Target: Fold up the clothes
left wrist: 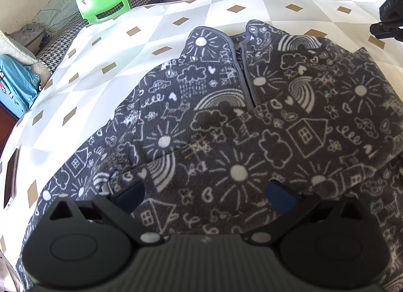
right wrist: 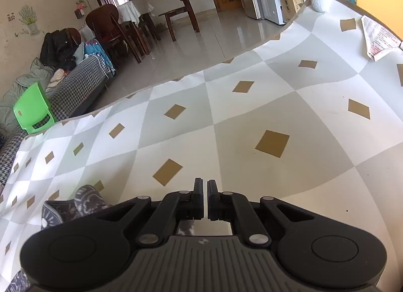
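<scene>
One dark grey fleece garment point(left wrist: 226, 120) w/ white doodle print lies spread across the near side of the diamond-patterned surface point(left wrist: 141, 47), a sleeve or flap already laid over its middle; it looks soft, light and floppy, prob. not slippery, so best taken at a hem or sleeve edge, not the bulky centre. Two grippers work it: the left gripper point(left wrist: 205, 192) hangs over the cloth w/ fingers spread wide, gripping nothing, while the right gripper point(right wrist: 204, 195) points at bare surface just beside the garment's edge, fingers pressed together and empty.
</scene>
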A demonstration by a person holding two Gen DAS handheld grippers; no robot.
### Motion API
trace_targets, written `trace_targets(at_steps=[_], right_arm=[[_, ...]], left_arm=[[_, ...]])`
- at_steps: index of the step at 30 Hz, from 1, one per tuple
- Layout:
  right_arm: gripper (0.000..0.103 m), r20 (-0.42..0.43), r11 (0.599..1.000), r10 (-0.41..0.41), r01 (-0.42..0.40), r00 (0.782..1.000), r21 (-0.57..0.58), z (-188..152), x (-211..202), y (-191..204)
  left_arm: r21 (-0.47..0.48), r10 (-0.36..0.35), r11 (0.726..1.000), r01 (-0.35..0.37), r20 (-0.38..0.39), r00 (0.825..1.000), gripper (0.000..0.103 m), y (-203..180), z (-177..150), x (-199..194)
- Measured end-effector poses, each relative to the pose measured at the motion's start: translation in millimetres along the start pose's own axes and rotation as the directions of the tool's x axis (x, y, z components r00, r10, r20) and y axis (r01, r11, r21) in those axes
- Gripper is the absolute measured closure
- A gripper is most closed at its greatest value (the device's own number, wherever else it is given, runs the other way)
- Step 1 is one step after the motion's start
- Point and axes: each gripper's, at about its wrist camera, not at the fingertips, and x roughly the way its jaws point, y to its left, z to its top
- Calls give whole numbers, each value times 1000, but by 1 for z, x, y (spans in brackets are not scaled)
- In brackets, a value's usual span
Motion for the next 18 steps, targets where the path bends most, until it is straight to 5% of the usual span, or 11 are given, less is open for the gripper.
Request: trace_targets(at_steps=[4, 6, 11, 18], right_arm=[[94, -76, 995, 68, -62, 995, 77, 4, 2, -13], [78, -88, 995, 89, -85, 992, 54, 4, -4, -11], [63, -156, 987, 160, -157, 975, 33, -3, -18, -10], [56, -283, 980, 182, -196, 942, -21, -32, -36, -7]], left_arm=[[3, 1, 1000, -1, -6, 1000, 0, 1, 0, 3], [-1, -1, 1000, 1, -9, 1000, 0, 1, 0, 3], [1, -15, 1000, 15, -4, 1000, 0, -1, 2, 0], [29, -12, 1000, 11, 24, 1000, 0, -4, -3, -9]])
